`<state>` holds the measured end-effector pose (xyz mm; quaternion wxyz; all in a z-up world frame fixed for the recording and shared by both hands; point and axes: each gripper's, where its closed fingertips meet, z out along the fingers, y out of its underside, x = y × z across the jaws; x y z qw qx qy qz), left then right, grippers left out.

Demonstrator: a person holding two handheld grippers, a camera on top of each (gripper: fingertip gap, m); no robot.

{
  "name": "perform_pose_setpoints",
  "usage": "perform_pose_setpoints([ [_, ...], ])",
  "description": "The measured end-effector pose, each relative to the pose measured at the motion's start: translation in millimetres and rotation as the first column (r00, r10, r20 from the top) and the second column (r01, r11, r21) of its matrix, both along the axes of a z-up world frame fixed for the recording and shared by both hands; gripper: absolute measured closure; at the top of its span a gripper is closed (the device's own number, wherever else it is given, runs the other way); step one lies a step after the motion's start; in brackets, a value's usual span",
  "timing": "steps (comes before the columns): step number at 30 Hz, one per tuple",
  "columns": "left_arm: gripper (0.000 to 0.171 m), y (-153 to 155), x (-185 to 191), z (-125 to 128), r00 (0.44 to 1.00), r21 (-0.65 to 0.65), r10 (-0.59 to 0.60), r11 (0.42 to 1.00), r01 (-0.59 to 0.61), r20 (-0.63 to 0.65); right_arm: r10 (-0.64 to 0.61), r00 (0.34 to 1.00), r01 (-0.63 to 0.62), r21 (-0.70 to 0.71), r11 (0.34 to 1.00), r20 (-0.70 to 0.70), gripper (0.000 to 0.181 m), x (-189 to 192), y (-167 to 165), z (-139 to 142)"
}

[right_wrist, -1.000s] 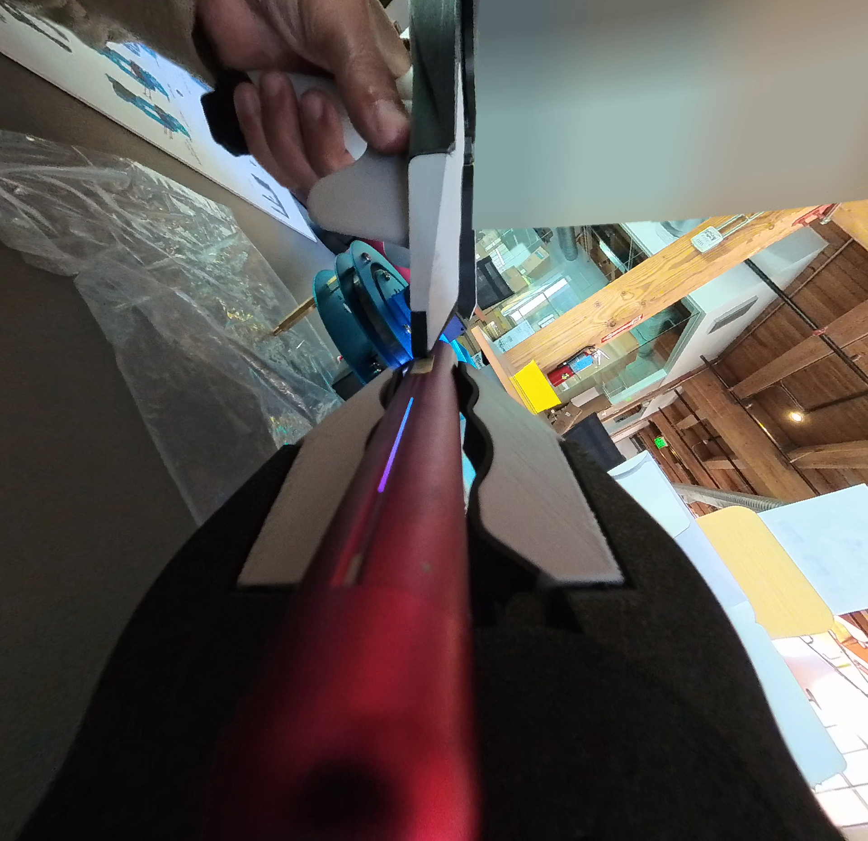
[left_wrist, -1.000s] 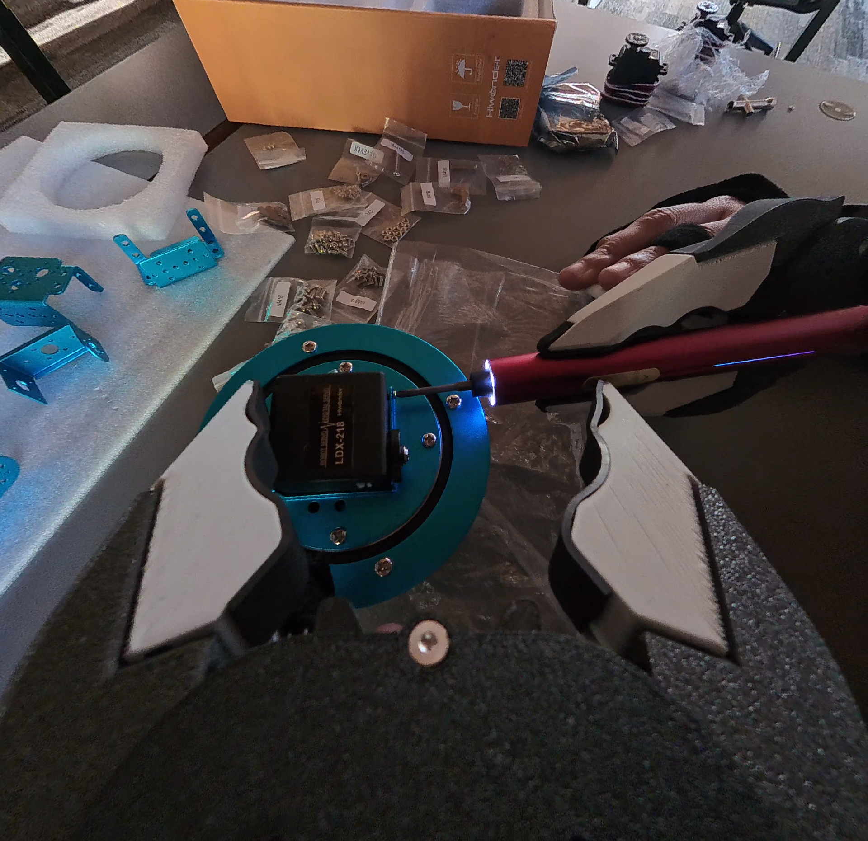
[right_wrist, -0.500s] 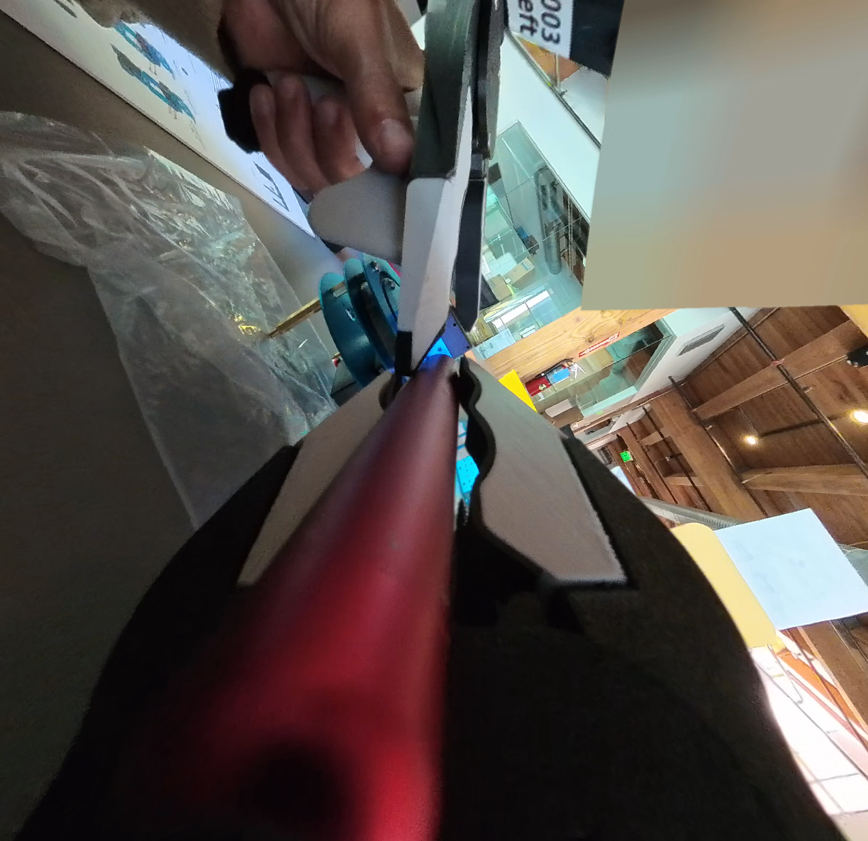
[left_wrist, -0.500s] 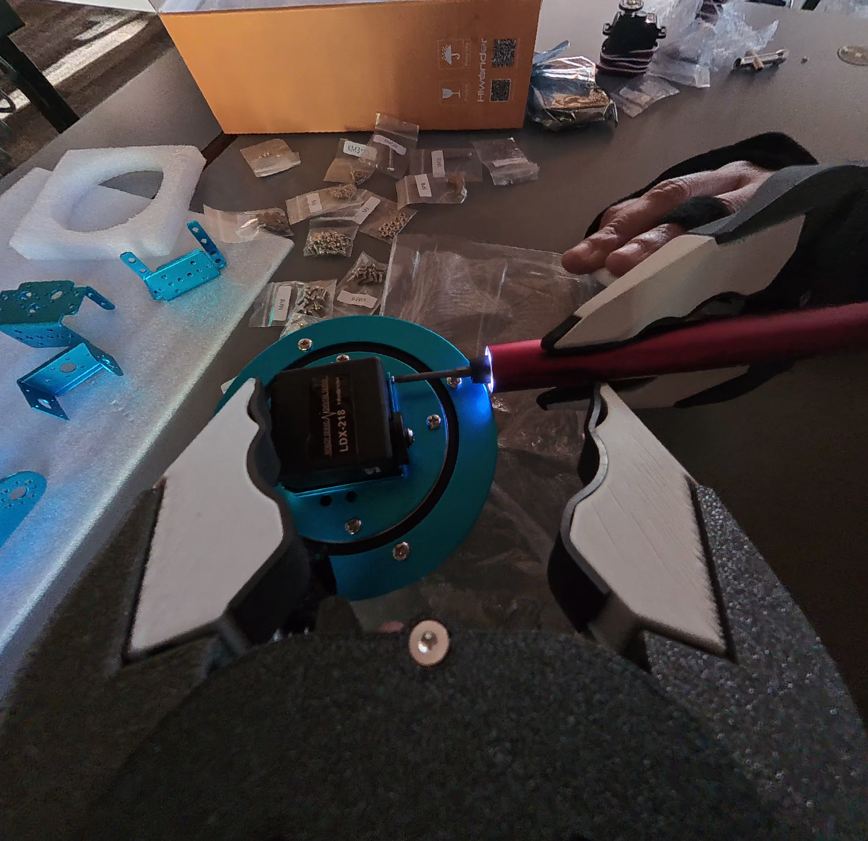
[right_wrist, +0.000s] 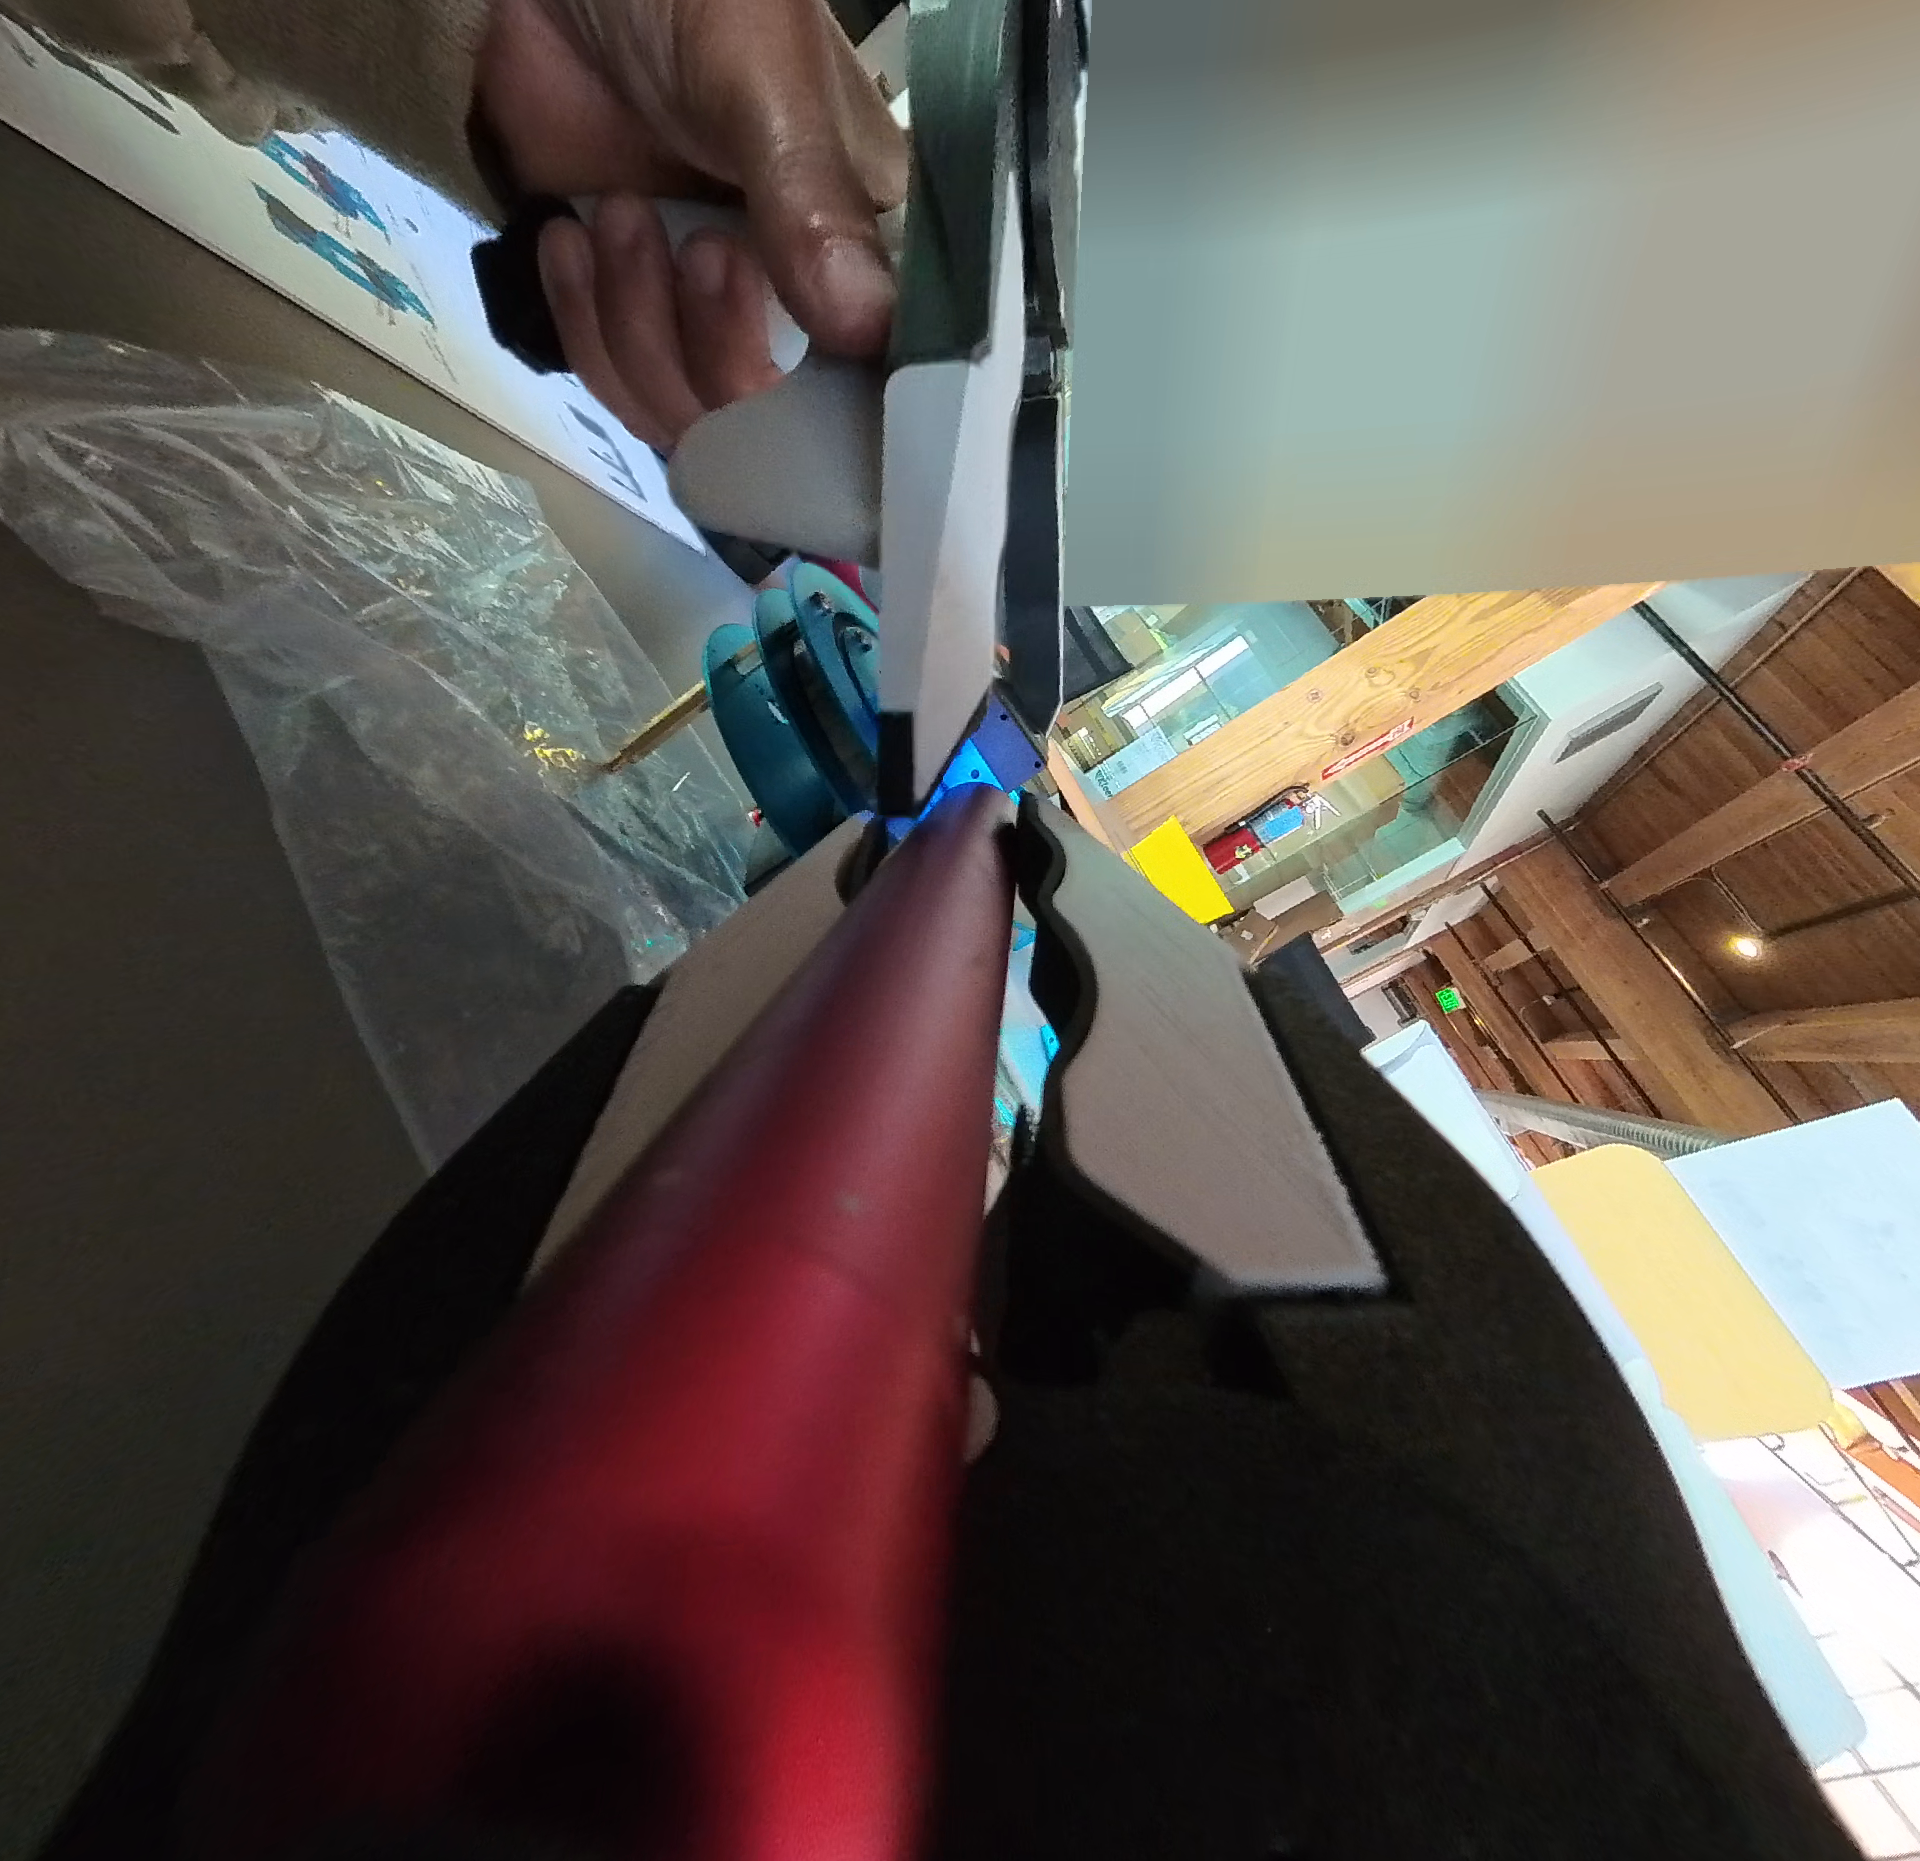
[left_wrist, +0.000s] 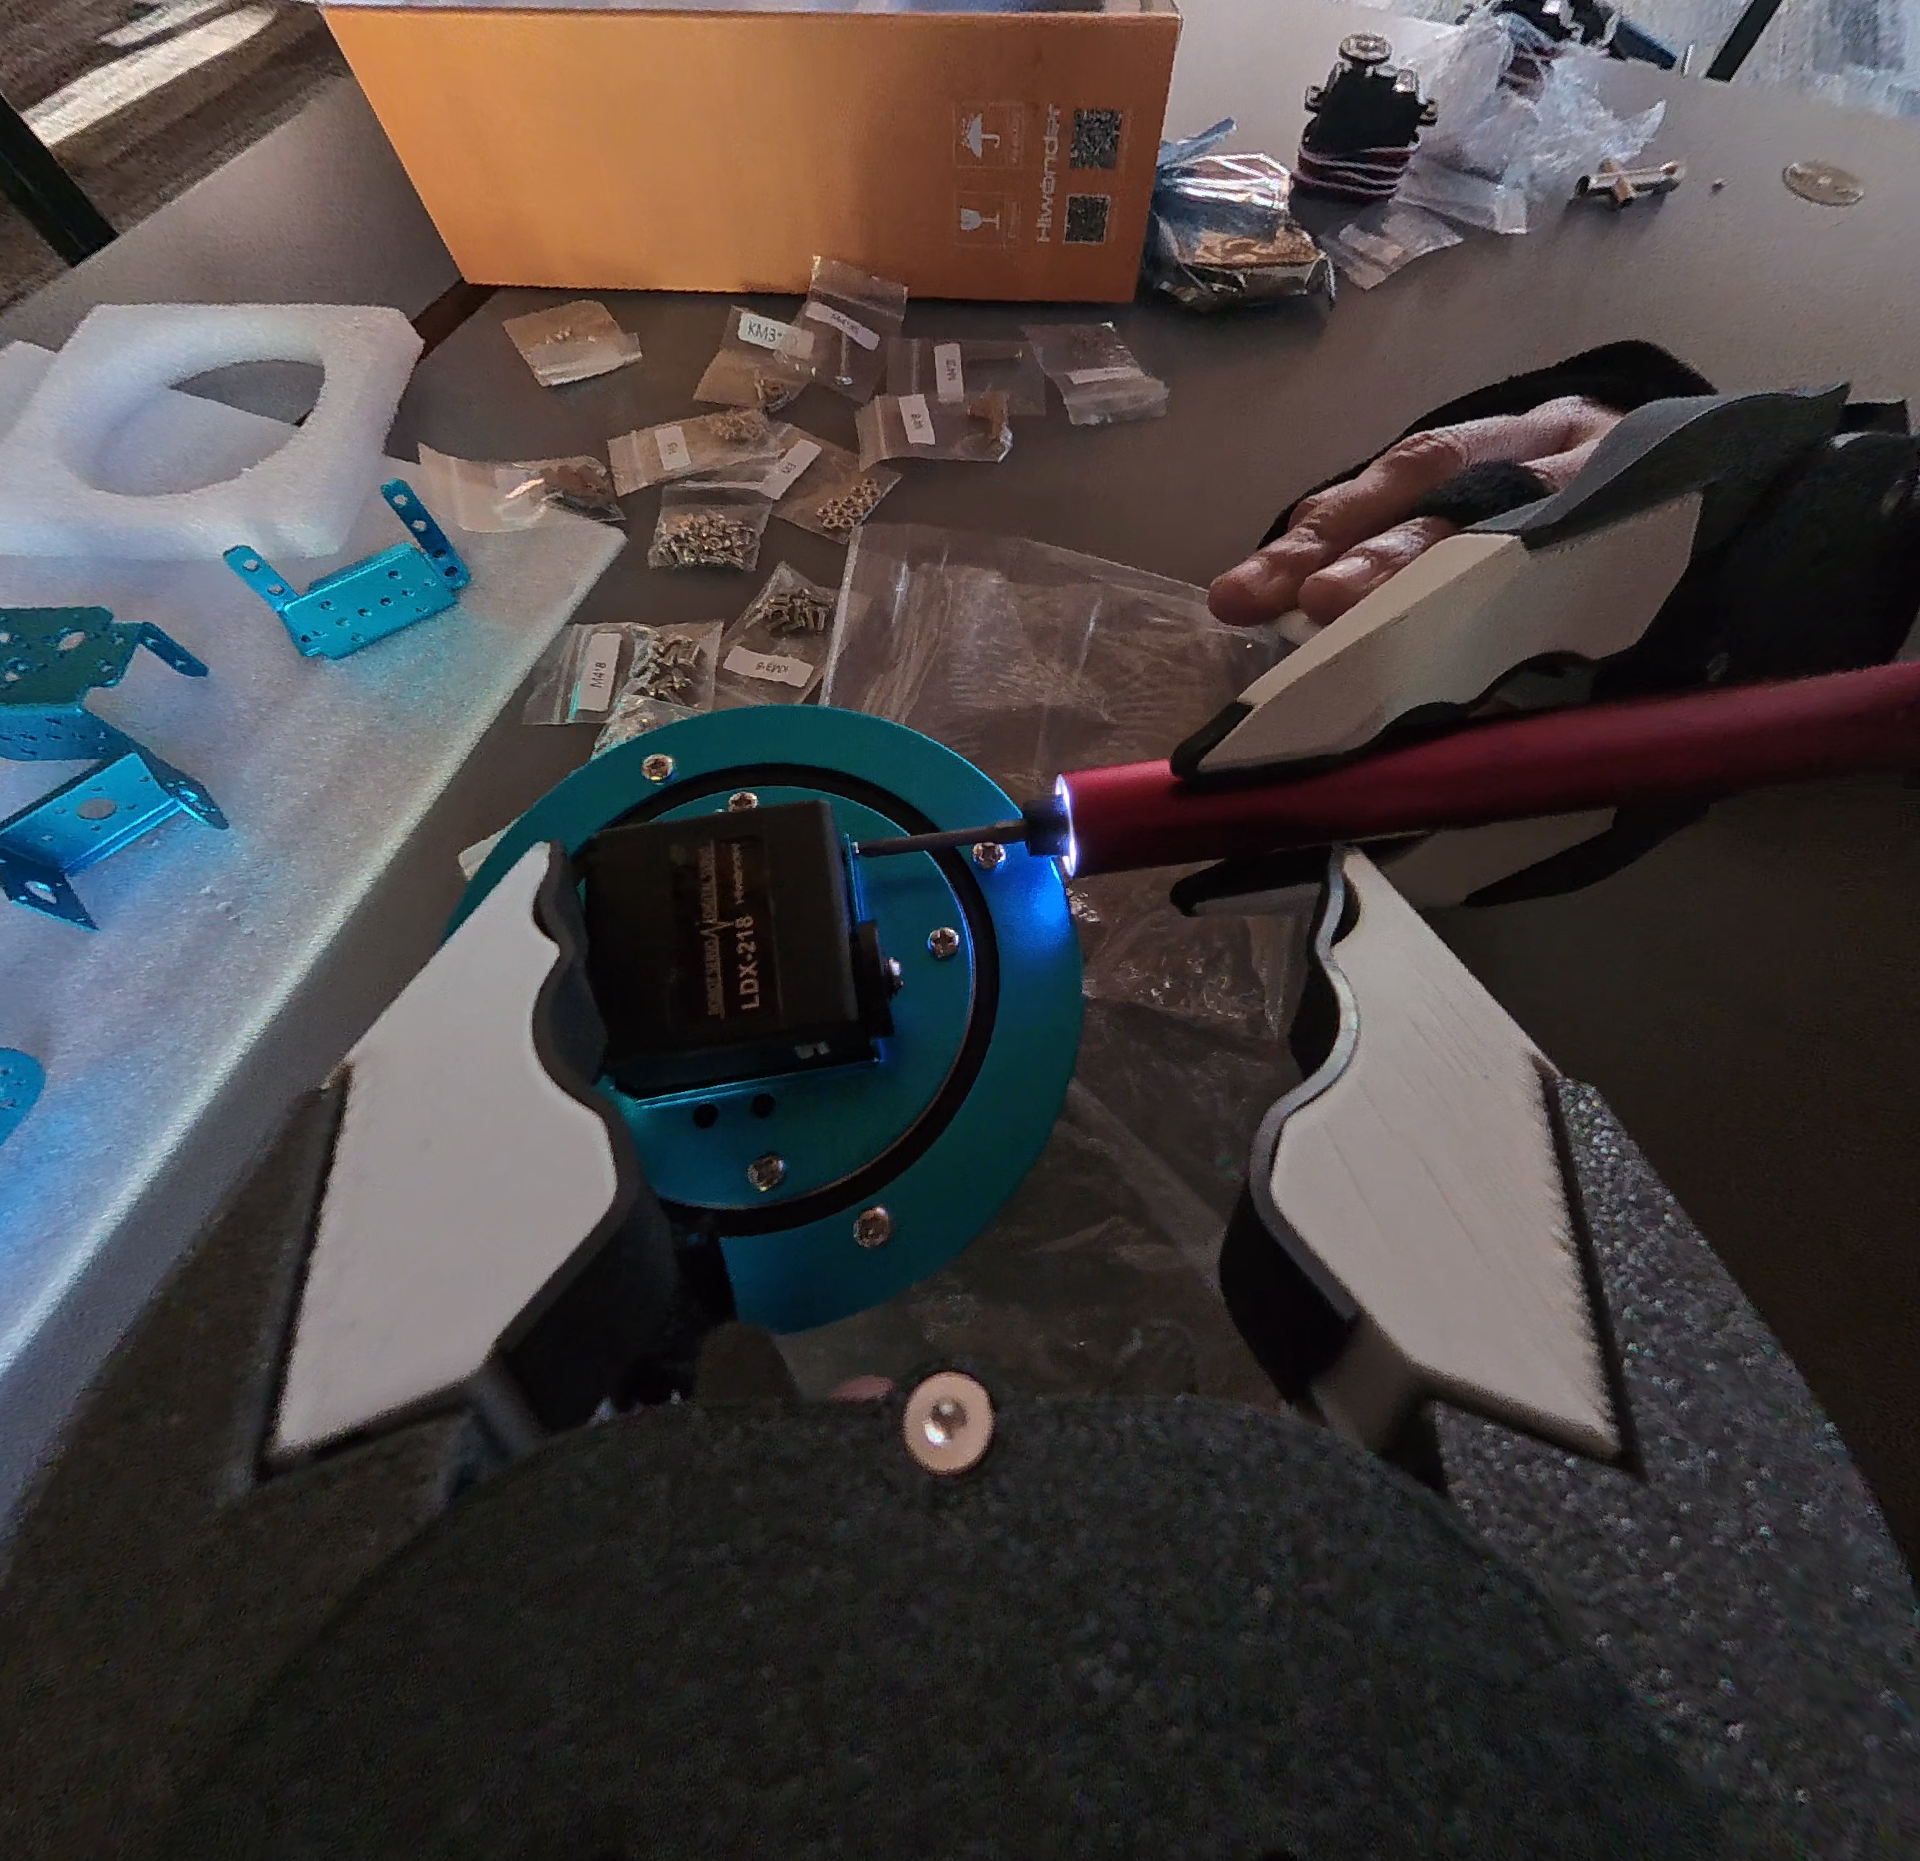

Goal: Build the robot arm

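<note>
A blue round metal disc with a black servo mounted on it sits between the wide-open fingers of my left gripper. The left finger rests against the servo's left side; the right finger stands apart from the disc. My right gripper is shut on a red electric screwdriver. Its tip light is on and its thin bit touches the servo's upper right corner. The disc shows edge-on in the right wrist view.
A clear plastic bag lies under and behind the disc. Small bags of screws are scattered before an orange cardboard box. White foam and blue brackets lie left. Another servo and wrappers lie at the back right.
The disc and servo have turned slightly clockwise in the left wrist view. The screwdriver bit stays at the servo's corner. The purple line on the screwdriver's side no longer shows.
</note>
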<state>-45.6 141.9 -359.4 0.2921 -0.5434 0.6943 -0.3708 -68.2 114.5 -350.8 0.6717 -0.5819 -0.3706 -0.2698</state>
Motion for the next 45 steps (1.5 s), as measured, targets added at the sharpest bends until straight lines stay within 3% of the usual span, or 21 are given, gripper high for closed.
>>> perform_pose_setpoints([
  [15,0.052,6,-1,3,1.000,-0.029,-0.011,1.000,0.012,0.022,-0.002,0.996,-0.001,-0.031,1.000,-0.087,0.158,5,-4,1],
  [20,0.072,12,-3,6,1.000,-0.086,-0.001,0.996,0.003,0.024,-0.006,0.997,0.004,-0.030,1.000,-0.077,0.161,3,-8,6],
  [23,0.074,14,-6,4,1.000,-0.038,-0.011,0.999,0.012,0.010,-0.006,0.999,0.005,-0.022,1.000,-0.038,0.161,1,-10,6],
  [26,0.095,24,-9,2,1.000,0.091,0.003,0.996,-0.003,-0.003,0.021,1.000,-0.021,-0.002,1.000,-0.021,0.161,-4,-14,8],
  [29,0.104,26,-12,6,1.000,0.115,-0.004,0.993,0.004,-0.005,0.031,0.999,-0.030,0.019,0.999,-0.018,0.161,-8,-20,12],
  [32,0.112,31,-13,4,1.000,0.139,-0.004,0.990,0.007,-0.028,0.002,0.998,-0.001,0.029,1.000,-0.066,0.161,0,-32,25],
  [34,0.114,31,-13,6,0.999,0.131,-0.006,0.991,0.011,-0.040,-0.049,0.978,0.043,-0.029,0.999,-0.205,0.161,23,-41,38],
  [36,0.115,33,-15,13,0.999,0.134,0.007,0.991,-0.003,-0.034,-0.123,0.881,0.023,-0.218,0.976,-0.457,0.161,52,-48,35],
  [39,0.115,35,-28,32,0.999,0.156,0.050,0.986,-0.051,0.012,-0.260,0.578,-0.182,-0.433,0.883,-0.773,0.161,77,-64,21],
  [41,0.116,28,-44,37,0.997,0.161,0.066,0.985,-0.070,0.030,-0.301,0.439,-0.262,-0.441,0.858,-0.846,0.161,86,-73,20],
  [43,0.124,5,-66,25,1.000,0.150,0.027,0.988,-0.026,-0.003,-0.375,0.335,-0.402,-0.491,0.773,-0.864,0.161,79,-78,10],
  [45,0.131,-30,-87,-2,0.996,0.116,-0.054,0.991,0.062,-0.077,-0.400,0.305,-0.450,-0.501,0.739,-0.864,0.161,77,-73,0],
])
